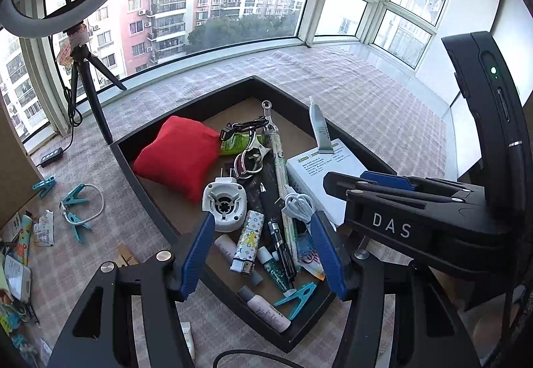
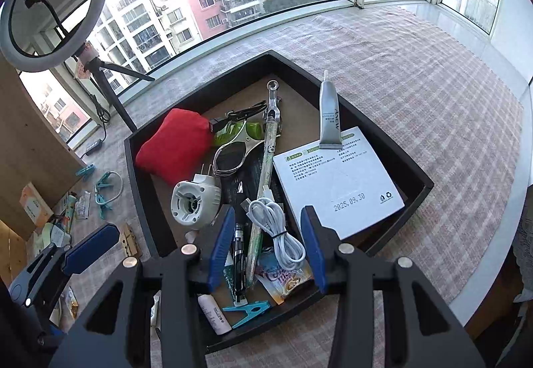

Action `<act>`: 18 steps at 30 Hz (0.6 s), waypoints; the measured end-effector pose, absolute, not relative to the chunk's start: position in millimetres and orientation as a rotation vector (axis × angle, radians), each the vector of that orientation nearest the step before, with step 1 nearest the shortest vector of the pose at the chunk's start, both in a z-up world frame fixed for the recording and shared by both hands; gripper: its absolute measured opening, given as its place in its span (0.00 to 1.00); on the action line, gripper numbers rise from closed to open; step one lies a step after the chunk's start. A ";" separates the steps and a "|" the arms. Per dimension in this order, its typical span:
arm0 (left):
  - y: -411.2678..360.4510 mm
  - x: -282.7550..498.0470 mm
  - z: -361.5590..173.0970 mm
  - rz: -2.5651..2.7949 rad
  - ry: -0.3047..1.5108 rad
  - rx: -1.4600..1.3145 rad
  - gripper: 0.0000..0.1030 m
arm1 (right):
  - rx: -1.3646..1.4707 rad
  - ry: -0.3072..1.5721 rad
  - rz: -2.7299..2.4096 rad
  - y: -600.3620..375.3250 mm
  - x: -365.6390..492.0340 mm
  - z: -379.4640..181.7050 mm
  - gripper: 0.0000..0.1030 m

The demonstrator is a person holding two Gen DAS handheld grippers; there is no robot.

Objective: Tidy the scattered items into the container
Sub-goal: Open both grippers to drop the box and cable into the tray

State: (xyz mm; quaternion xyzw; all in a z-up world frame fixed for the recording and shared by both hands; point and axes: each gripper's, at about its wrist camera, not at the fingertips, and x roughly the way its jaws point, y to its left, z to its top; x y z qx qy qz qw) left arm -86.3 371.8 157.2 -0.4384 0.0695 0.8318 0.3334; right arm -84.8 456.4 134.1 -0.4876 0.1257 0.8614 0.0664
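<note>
A black tray (image 1: 140, 165) (image 2: 416, 175) sits on the checked cloth and holds a red pouch (image 1: 176, 155) (image 2: 173, 145), a white plug adapter (image 1: 225, 204) (image 2: 195, 201), a white box (image 1: 313, 175) (image 2: 336, 181), a white cable (image 1: 298, 204) (image 2: 279, 228), a patterned lighter (image 1: 248, 241), a teal clip (image 1: 298, 298) (image 2: 250, 311) and more. My left gripper (image 1: 263, 251) is open and empty above the tray's near end. My right gripper (image 2: 269, 244) is open and empty above the white cable. A grey tube (image 1: 319, 128) (image 2: 329, 115) leans on the tray's rim.
Loose items lie on the cloth left of the tray: teal clips (image 1: 75, 201) (image 2: 103, 198), a white cable loop (image 1: 96, 201), sachets (image 1: 45, 228) and a wooden clip (image 1: 125, 254) (image 2: 128, 241). A ring light on a tripod (image 1: 90, 81) (image 2: 110, 85) stands at the back left.
</note>
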 end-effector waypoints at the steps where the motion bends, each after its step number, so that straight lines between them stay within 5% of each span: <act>1: 368.6 -87.0 157.4 2.177 0.179 -1.148 0.56 | -1.477 0.367 2.602 452.2 -85.5 133.7 0.40; 9: 328.1 -92.0 160.2 2.250 0.170 -1.165 0.58 | -1.514 0.307 2.665 416.5 -88.1 136.0 0.47; 13: 293.8 -91.2 161.2 2.318 0.171 -1.174 0.74 | -1.542 0.275 2.714 394.2 -88.3 137.8 0.51; 18: 239.7 -91.8 157.9 2.422 0.144 -1.241 0.77 | -1.579 0.161 2.759 358.1 -87.8 134.1 0.53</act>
